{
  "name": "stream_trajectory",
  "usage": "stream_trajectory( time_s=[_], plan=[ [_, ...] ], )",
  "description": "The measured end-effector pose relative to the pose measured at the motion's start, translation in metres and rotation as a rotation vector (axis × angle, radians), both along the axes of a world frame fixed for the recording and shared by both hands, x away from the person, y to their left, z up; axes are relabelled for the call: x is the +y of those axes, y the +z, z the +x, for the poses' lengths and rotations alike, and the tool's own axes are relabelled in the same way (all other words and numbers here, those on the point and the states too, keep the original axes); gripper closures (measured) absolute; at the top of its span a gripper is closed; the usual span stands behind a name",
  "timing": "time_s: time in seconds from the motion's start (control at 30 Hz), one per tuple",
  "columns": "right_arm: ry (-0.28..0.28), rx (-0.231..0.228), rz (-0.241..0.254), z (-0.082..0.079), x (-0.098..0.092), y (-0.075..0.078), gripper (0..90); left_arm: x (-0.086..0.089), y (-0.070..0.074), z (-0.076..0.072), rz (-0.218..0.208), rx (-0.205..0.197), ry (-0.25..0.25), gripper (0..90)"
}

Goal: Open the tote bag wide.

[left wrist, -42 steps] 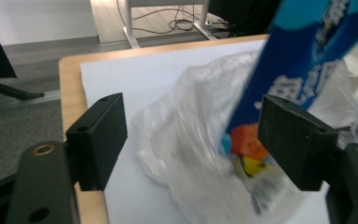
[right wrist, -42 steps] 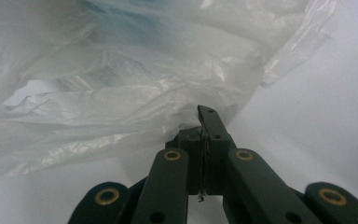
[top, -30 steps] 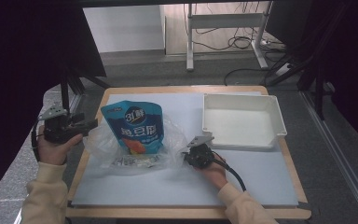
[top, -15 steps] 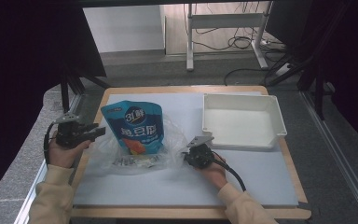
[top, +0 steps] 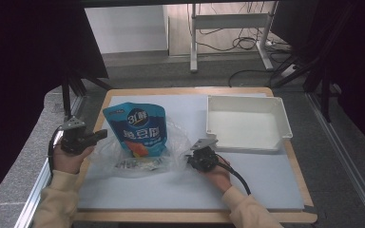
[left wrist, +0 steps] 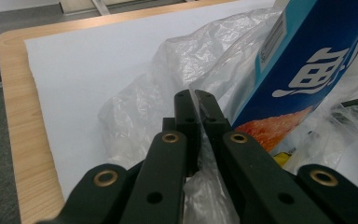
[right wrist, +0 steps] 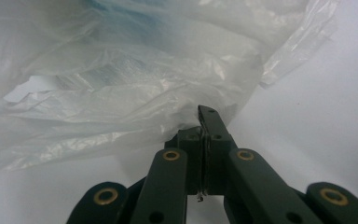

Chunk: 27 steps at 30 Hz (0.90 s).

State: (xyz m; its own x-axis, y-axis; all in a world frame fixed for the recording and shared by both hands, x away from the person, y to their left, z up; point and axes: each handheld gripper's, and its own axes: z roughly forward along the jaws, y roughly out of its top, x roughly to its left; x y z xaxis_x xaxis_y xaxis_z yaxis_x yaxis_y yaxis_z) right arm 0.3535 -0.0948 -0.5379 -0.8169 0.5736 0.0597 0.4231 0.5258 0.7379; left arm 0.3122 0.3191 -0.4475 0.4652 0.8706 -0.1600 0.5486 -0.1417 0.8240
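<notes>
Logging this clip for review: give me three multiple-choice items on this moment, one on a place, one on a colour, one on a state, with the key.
1. Where does the white tray sit?
A. On the table's right half, beside the blue pouch
B. On the floor
C. Under the plastic bag

2. What is the main colour of the pouch standing in the clear plastic bag?
A. Red
B. Blue
C. Green

3. How do the jaws of the left gripper stand?
A. Wide open above the tray
B. Open around the pouch
C. Shut on the plastic bag

Key: 1 A, the high view shows it right of the pouch; 2 B, its face is blue; 3 C, the left gripper view shows the film pinched between them.
</notes>
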Motion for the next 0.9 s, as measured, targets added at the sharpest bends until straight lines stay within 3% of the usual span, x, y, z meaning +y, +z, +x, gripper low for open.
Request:
stream_trajectory(
  time_s=[0.3,0.4,0.53,0.73,0.9],
  plan=[
    [0.0,0.017,0.009,0.0,0.0,0.0,82.4,0.004,0.0,-0.003,-0.036,-0.025,0.005,90.0],
    [0.01,0.032,0.018,-0.001,0.001,0.001,73.1,0.002,-0.001,-0.003,-0.033,-0.027,0.0,90.0],
    [0.018,0.0,-0.003,-0.012,-0.001,0.007,58.3,0.002,-0.001,-0.004,-0.04,-0.035,-0.015,90.0],
    [0.02,-0.001,0.033,-0.032,-0.021,0.021,44.5,0.004,-0.002,-0.005,-0.05,-0.036,-0.02,90.0],
    [0.003,-0.004,0.069,-0.049,-0.046,0.031,42.9,0.004,-0.001,-0.006,-0.059,-0.04,-0.02,89.8]
  ],
)
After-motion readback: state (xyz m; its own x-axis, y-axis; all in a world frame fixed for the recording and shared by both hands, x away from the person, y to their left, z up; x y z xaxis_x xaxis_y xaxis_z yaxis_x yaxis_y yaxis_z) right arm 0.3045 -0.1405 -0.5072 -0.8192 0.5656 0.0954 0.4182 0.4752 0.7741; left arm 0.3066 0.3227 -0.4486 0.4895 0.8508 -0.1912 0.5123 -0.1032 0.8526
